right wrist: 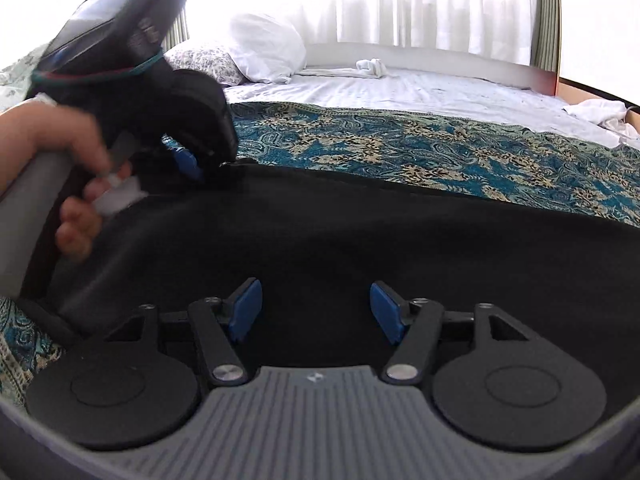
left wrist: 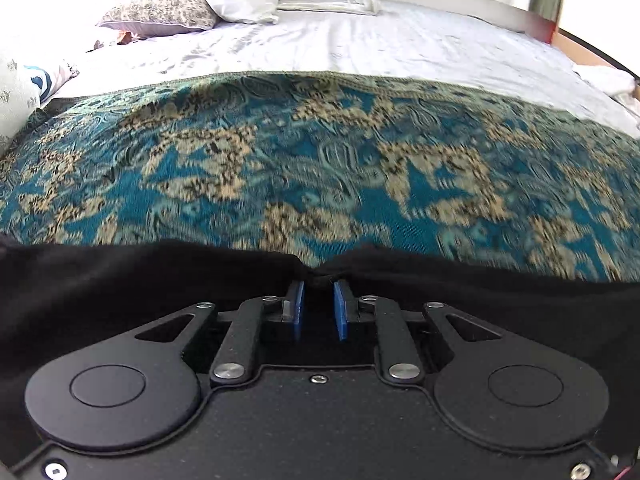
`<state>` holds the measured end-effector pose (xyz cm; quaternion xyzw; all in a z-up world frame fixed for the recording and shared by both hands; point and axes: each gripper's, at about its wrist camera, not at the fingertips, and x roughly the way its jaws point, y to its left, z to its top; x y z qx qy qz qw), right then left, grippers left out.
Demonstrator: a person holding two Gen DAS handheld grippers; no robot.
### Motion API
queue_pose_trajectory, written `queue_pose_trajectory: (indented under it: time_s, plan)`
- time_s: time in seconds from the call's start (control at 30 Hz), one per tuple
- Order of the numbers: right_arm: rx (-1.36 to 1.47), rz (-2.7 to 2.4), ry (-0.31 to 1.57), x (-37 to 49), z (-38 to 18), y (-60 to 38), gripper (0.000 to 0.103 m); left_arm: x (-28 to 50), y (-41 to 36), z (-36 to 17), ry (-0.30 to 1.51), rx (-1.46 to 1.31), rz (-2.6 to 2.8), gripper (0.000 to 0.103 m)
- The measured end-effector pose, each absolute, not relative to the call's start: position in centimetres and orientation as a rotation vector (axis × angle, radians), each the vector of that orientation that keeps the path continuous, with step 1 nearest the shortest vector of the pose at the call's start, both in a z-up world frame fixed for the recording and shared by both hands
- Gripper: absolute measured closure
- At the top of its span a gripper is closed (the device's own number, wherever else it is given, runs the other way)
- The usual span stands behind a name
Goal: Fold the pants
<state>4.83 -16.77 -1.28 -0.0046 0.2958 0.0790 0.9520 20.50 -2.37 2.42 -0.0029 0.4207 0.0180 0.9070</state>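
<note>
Left gripper [left wrist: 319,294] is pinching the black pants [right wrist: 360,240] edge just ahead of its pads, right gripper [right wrist: 316,308] is hovering wide above the fabric; I'd be keeping the edge taut while carrying it over the patterned bedspread [left wrist: 320,160].

Left gripper [left wrist: 319,280] fingers nearly closed, pinching black pants [left wrist: 120,280] edge, person's hand [right wrist: 68,152] on handle. Right gripper [right wrist: 316,304] fingers spread wide, empty.

left tongs [left wrist: 319,284] pinching black pants [left wrist: 120,280]
</note>
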Motion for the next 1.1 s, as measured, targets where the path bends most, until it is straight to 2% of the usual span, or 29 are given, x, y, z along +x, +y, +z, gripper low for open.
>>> queue_pose_trajectory:
  time_s: [0.13,0.23,0.47,0.73,1.1]
  plan:
    - [0.001,0.168,0.596,4.7,-1.5,-17.0,0.029,22.2,-2.4,2.8,0.823,0.053,0.125,0.084]
    - [0.002,0.171,0.594,4.7,-1.5,-17.0,0.029,22.2,-0.7,3.4,0.851,-0.041,0.126,0.084]
    - [-0.013,0.165,0.586,4.5,-1.6,-16.8,0.029,16.2,1.3,4.6,0.783,-0.032,0.083,0.077]
    - [-0.025,0.160,0.584,4.2,-1.5,-16.5,0.029,9.3,5.7,3.9,0.704,-0.027,0.205,0.077]
    - [-0.053,0.140,0.581,4.1,-1.5,-16.0,0.027,8.5,13.3,1.7,0.710,-0.100,0.412,0.076]
